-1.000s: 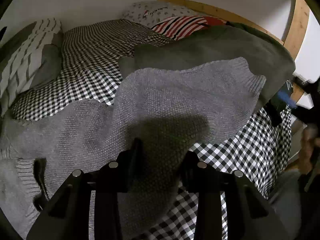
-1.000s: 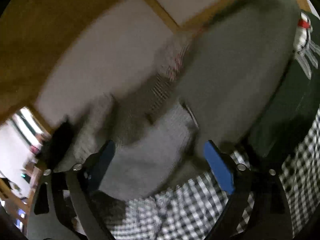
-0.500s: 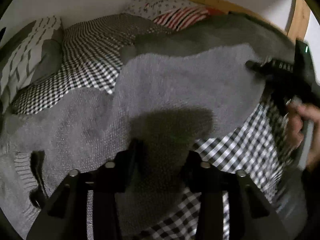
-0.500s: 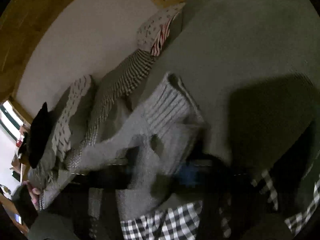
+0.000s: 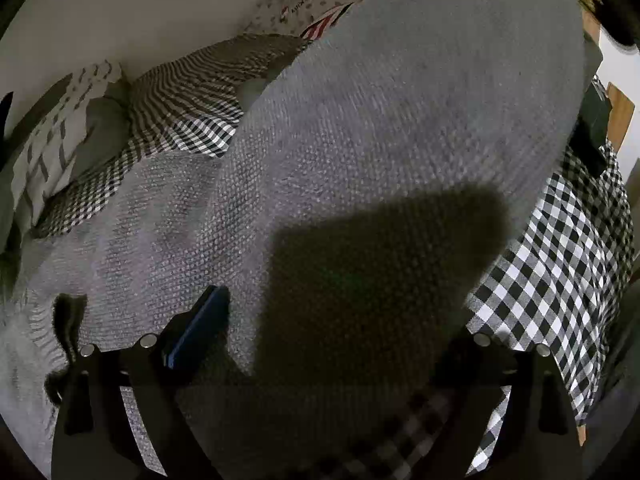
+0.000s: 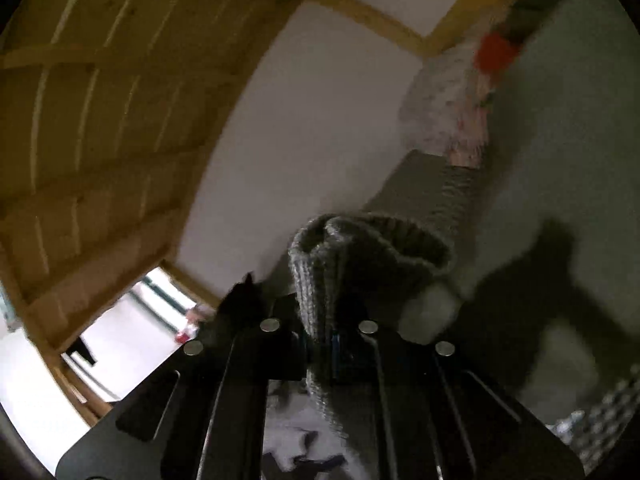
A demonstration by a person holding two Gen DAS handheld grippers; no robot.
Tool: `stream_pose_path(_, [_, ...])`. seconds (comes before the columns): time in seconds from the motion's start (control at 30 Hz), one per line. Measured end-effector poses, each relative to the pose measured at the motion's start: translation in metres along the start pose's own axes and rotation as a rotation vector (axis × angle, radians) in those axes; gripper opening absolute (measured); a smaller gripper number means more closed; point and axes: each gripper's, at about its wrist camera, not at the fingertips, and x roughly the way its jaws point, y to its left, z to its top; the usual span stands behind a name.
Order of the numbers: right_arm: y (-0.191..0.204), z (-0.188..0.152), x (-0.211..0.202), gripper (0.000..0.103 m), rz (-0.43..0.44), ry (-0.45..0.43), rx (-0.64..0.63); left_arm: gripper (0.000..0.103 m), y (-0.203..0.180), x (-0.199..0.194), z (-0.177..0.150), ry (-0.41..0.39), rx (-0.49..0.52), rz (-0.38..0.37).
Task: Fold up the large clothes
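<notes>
A large grey knitted sweater (image 5: 380,140) lies spread on a bed with a black-and-white checked cover (image 5: 552,248). In the left wrist view its right side is lifted and fills the upper right. My left gripper (image 5: 332,320) is open over the sweater's near part; its blue-padded left finger (image 5: 200,324) shows, and the right finger is in shadow. My right gripper (image 6: 322,344) is shut on the sweater's ribbed hem (image 6: 360,252) and holds it up off the bed.
Pillows (image 5: 304,8) and a striped cushion (image 5: 60,136) lie at the bed's far end by the white wall. A wooden bed frame (image 5: 618,116) stands at the right. Wooden slats (image 6: 100,100) are overhead in the right wrist view.
My right gripper closed on the sweater's ribbed hem and lifted it up and over. My left gripper opened from its grip on the sweater.
</notes>
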Motion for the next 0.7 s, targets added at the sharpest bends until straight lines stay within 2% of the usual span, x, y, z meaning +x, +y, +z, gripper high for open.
stream_pose_path(0.13, [0.067, -0.002, 0.025, 0.008, 0.035, 0.088, -0.109, 0.090, -0.009, -0.007, -0.003, -0.025, 0.018, 0.048])
stream_pose_path(0.2, [0.106, -0.008, 0.041, 0.008, 0.049, 0.141, -0.169, 0.090, -0.011, -0.019, -0.006, -0.068, 0.020, 0.092])
stream_pose_path(0.33, [0.174, -0.027, 0.086, 0.008, 0.054, 0.227, -0.293, 0.090, 0.008, -0.061, -0.014, -0.175, -0.079, 0.082])
stream_pose_path(0.4, [0.204, -0.044, 0.109, 0.008, 0.053, 0.269, -0.347, 0.090, 0.031, -0.088, -0.020, -0.220, -0.148, 0.066])
stream_pose_path(0.47, [0.223, -0.060, 0.131, 0.008, 0.066, 0.298, -0.367, 0.091, 0.057, -0.109, -0.027, -0.233, -0.201, 0.065])
stream_pose_path(0.63, [0.252, -0.106, 0.171, 0.008, 0.102, 0.348, -0.375, 0.093, 0.149, -0.135, -0.064, -0.174, -0.335, 0.115])
stream_pose_path(0.7, [0.258, -0.132, 0.188, 0.008, 0.111, 0.386, -0.377, 0.093, 0.185, -0.133, -0.087, -0.128, -0.434, 0.082])
